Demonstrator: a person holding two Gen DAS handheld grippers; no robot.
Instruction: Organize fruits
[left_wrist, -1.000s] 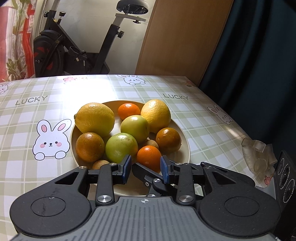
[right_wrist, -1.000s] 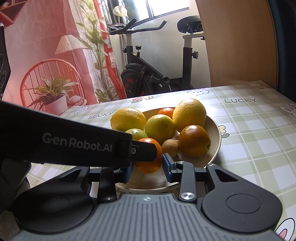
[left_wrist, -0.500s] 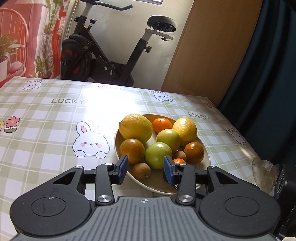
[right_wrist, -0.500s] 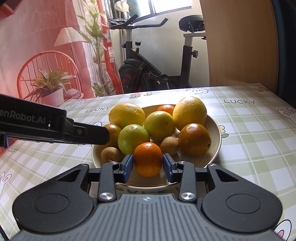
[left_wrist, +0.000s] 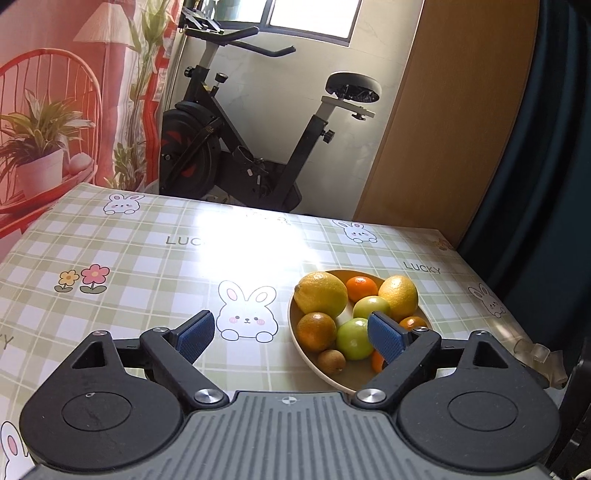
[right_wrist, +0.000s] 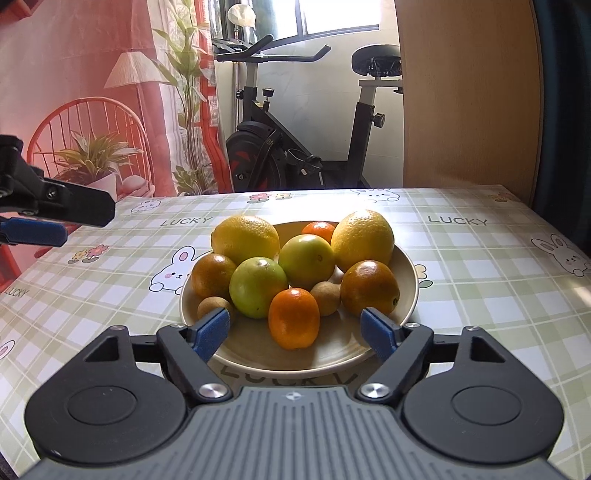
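Note:
A beige plate (right_wrist: 295, 363) on the checked tablecloth holds two large yellow citrus, two green fruits, two dark oranges, small brown fruits and mandarins. A small mandarin (right_wrist: 293, 317) rests at the plate's front. My right gripper (right_wrist: 295, 326) hovers just before it, jaws opening wide, blue pads apart from the mandarin on both sides. In the left wrist view the plate (left_wrist: 343, 378) lies at the lower right. My left gripper (left_wrist: 290, 328) is raised and drawn back, jaws opening with nothing between them. In the right wrist view the left gripper (right_wrist: 59, 219) hangs at the left edge.
An exercise bike (left_wrist: 258, 147) stands beyond the table's far edge, beside a wooden panel (left_wrist: 443, 129) and a dark curtain (left_wrist: 546, 147). Crumpled clear plastic (left_wrist: 535, 354) lies by the table's right edge. Bare tablecloth (left_wrist: 129, 277) stretches left of the plate.
My right gripper was shut on the small mandarin and has let go; it now rests on the plate. My left gripper drew back from the fruit, rose, swung left and opened.

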